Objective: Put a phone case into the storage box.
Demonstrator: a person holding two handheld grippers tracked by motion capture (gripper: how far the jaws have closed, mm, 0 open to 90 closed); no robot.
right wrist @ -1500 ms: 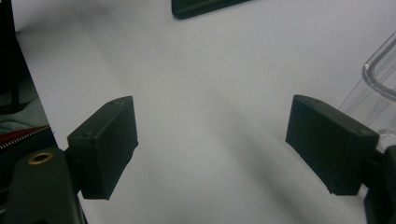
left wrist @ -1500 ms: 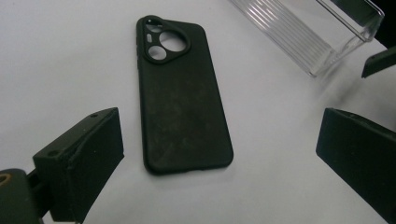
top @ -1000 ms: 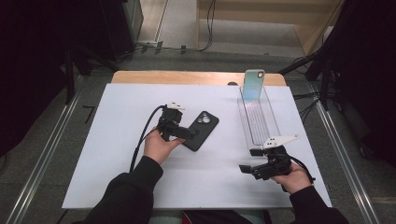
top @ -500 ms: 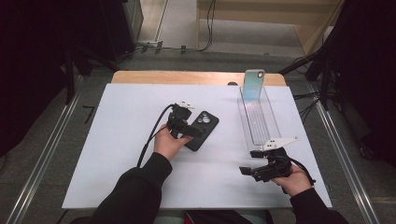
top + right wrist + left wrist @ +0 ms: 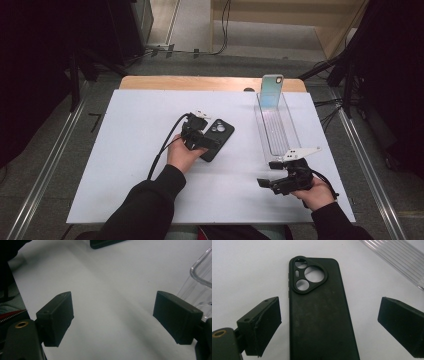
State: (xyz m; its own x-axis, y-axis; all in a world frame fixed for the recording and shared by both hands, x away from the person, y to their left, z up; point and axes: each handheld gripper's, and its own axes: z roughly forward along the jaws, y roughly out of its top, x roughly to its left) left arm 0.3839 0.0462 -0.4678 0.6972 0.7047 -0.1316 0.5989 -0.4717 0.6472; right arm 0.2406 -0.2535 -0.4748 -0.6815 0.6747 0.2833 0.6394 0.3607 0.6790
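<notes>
Black phone case lies between left hand-held gripper pads (untouched).

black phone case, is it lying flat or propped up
Lying flat. The black phone case rests back-up on the white table, camera cutout showing, between the open jaws of the left hand-held gripper.

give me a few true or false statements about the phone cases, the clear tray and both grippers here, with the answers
1. The black phone case lies flat between the open jaws of the left gripper. True.
2. The left gripper is clamped on the case. False: both pads stand apart from its edges.
3. A pale blue phone case stands upright at the far end of the clear ribbed plastic tray. True.
4. The right gripper holds the tray. False: its jaws are open with bare white table between them.
5. The black case lies with its camera cut-out up. True.
</notes>
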